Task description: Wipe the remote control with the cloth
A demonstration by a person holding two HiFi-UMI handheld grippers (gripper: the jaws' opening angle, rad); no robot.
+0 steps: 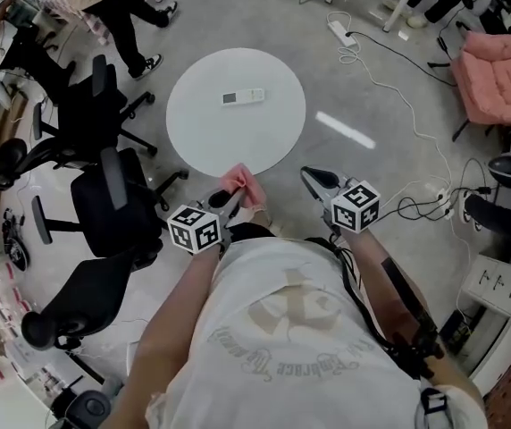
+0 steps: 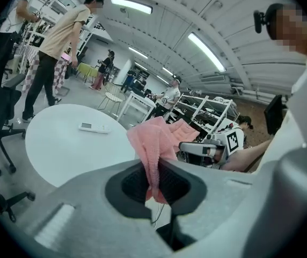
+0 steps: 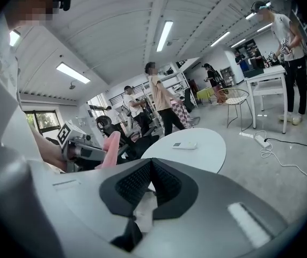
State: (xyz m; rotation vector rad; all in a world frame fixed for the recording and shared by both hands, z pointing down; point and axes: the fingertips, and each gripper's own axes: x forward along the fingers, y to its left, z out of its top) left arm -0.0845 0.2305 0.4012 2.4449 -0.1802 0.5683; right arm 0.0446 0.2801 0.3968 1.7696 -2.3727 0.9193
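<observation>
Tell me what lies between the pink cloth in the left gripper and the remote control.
Nothing but bare white tabletop: the head view shows the stretch from cloth to remote control clear, and the left gripper view agrees.

An open lab or workshop hall with an office feel: bare grey floor (image 1: 363,177), long strip lights (image 2: 210,51) under a curved ceiling, shelving racks (image 2: 196,109) at the back, black swivel chairs (image 1: 104,195) beside a round white tabletop (image 1: 193,141), a power strip (image 1: 341,32) and loose cables (image 1: 351,56) on the floor, several people (image 2: 57,36) standing about
</observation>
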